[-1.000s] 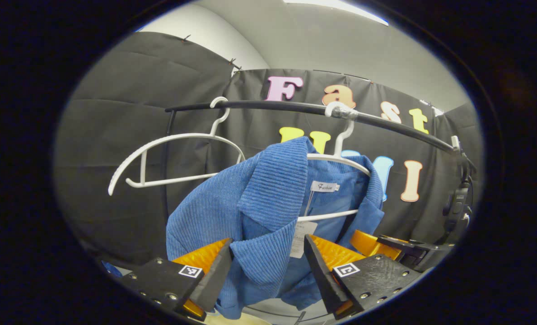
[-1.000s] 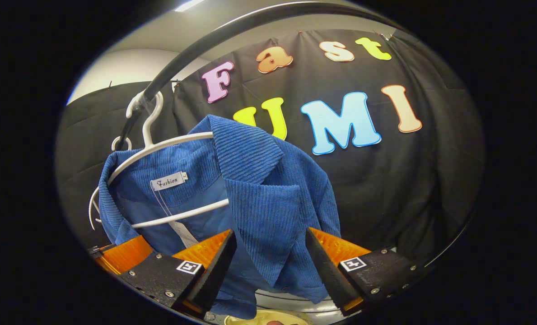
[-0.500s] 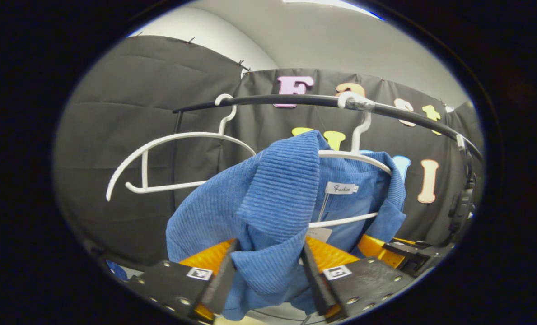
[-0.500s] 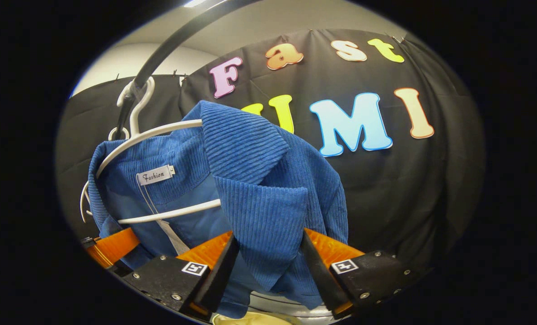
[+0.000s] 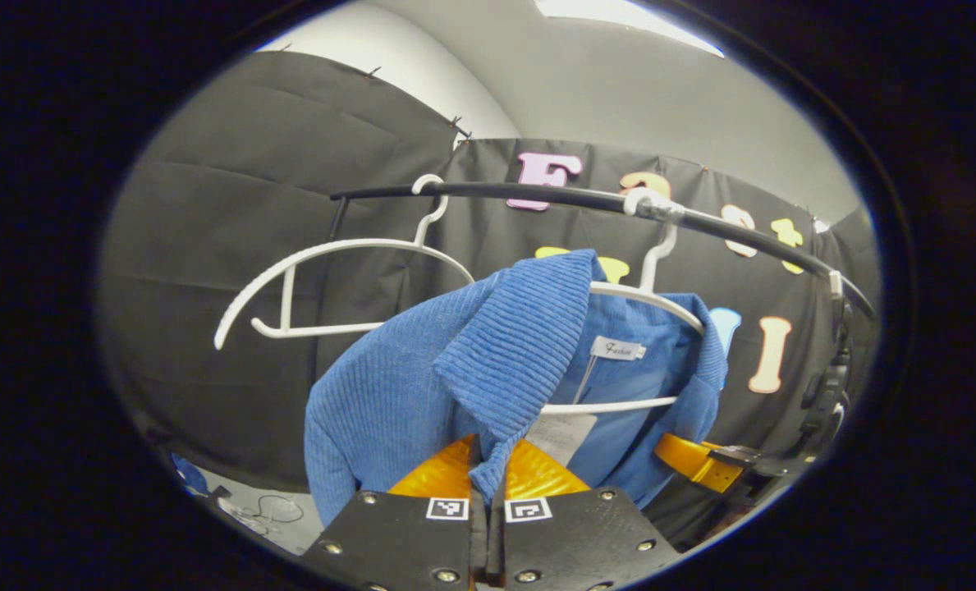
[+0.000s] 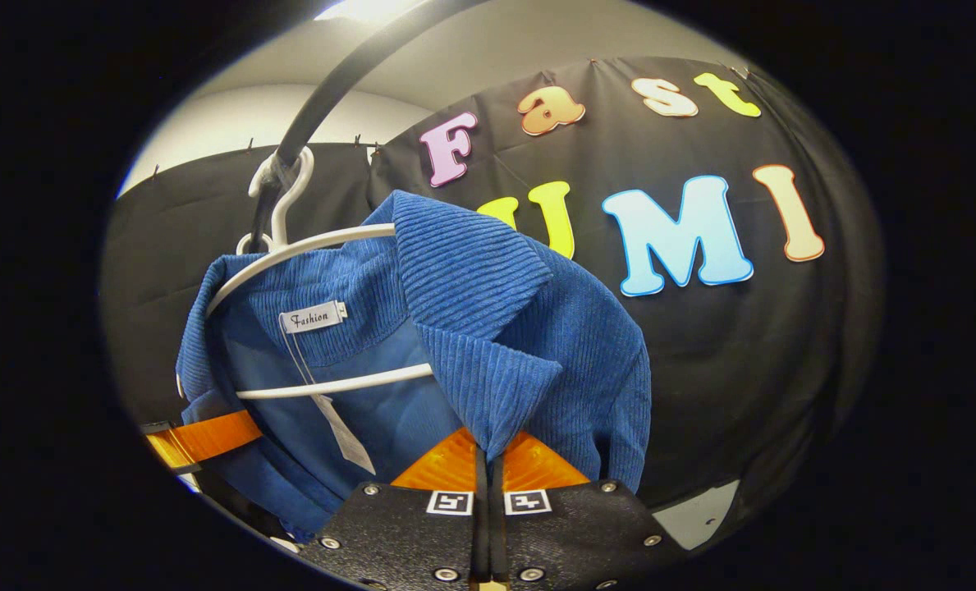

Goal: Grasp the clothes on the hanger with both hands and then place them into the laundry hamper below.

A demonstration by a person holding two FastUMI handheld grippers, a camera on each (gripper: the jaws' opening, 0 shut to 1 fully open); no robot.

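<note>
Both grippers are clamped on the blue corduroy jacket point(image 5: 422, 386). Seen in the left gripper view, the left gripper point(image 5: 486, 484) has its two fingers pressed together at 6 o'clock, with the tip of one lapel pinched between them. Likewise in the right gripper view, the right gripper point(image 6: 485, 460) at 6 o'clock has its fingers squeezed onto the pointed tip of the other lapel.

That jacket hangs on a white plastic hanger point(image 5: 648, 295), whose hook sits over the black rail point(image 5: 537, 194) toward 12 o'clock in the left gripper view. Its collar stands open, showing a small sewn label point(image 6: 313, 317) and a paper tag point(image 6: 344, 435) dangling inside, crossed by the hanger's lower bar. From the right gripper view, the same hanger's hook loops over the rail at 11 o'clock.

An empty white hanger point(image 5: 332, 283) hangs on the rail at 10 o'clock in the left gripper view, just beside the jacket's shoulder. Part of the other gripper pokes out from behind the jacket at 4 o'clock there, and at 8 o'clock in the right gripper view.
</note>
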